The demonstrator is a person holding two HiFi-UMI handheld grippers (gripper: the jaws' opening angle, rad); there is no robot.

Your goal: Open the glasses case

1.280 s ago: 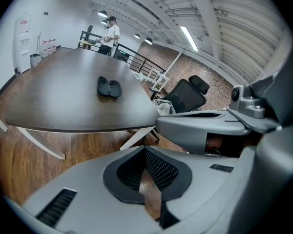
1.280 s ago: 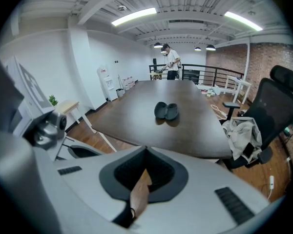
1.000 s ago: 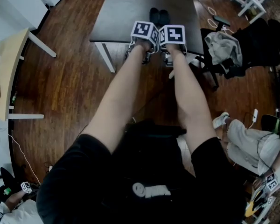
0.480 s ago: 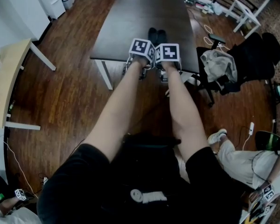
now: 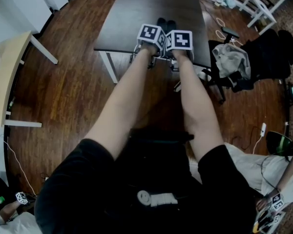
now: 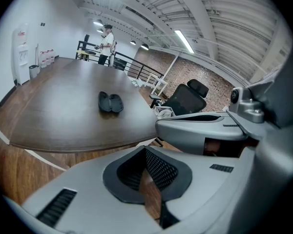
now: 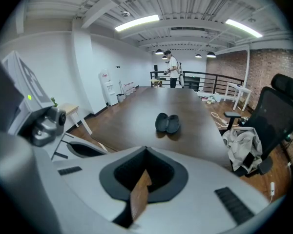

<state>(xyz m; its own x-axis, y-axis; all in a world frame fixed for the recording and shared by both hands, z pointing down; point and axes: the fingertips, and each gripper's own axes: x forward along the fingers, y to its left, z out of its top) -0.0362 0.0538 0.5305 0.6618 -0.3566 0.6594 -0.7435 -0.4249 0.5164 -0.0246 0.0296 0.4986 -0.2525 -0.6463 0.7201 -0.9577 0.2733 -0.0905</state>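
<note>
Dark glasses case (image 7: 167, 123), apparently open

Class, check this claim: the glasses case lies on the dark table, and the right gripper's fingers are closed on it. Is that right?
Not quite. The glasses case does lie on the dark table, but the right gripper has its fingers closed on nothing. The case sits farther along the table, apart from the gripper. The right gripper view shows this.
</note>
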